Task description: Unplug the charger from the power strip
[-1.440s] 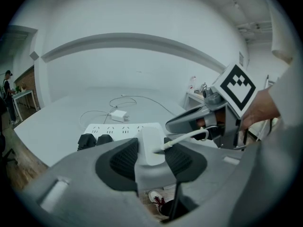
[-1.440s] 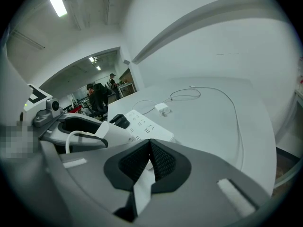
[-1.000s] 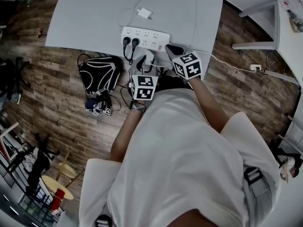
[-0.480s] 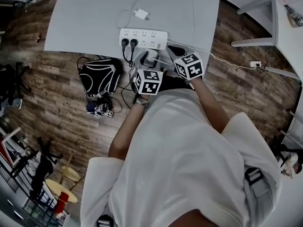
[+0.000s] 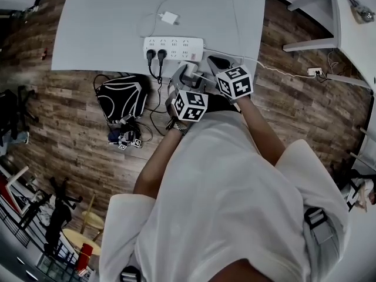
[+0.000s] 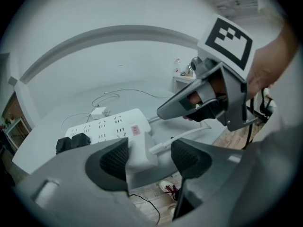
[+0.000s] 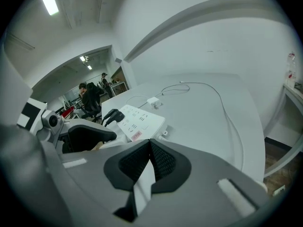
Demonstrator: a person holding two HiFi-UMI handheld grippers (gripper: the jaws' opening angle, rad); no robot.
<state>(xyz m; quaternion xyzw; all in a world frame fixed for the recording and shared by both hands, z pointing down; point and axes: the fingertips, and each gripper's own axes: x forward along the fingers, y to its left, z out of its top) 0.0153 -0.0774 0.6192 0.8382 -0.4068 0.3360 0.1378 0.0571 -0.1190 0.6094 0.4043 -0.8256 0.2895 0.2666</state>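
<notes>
Left hand-held gripper [image 6: 150, 152]: jaws stand wide and have just been opening. The white charger [image 6: 138, 151] sits between the pads; the left pad is close against it, the right pad well clear, so there is no grip on it. The charger appears to be out of the power strip [image 6: 106, 126] and resting at the counter's [image 5: 106, 34] near edge, just in front of the strip's right end, with its cable [image 6: 184, 135] trailing toward the right. Right hand-held gripper [image 7: 149, 159]: jaws together, hovering just beside the strip's right end. I cannot tell whether the thin white sliver below its pads is a cable. Two black plugs [image 5: 157, 54] remain seated at the strip's left end. A second small white adapter [image 5: 170, 18] lies farther back toward the counter's far edge. Judgement: the step is the let-go. Doing it well means drawing the left jaws straight back along their own line without brushing the charger, which lies so near the edge that a nudge or a tug on the cable could tip it to the floor. Keep clear of the black plugs.
</notes>
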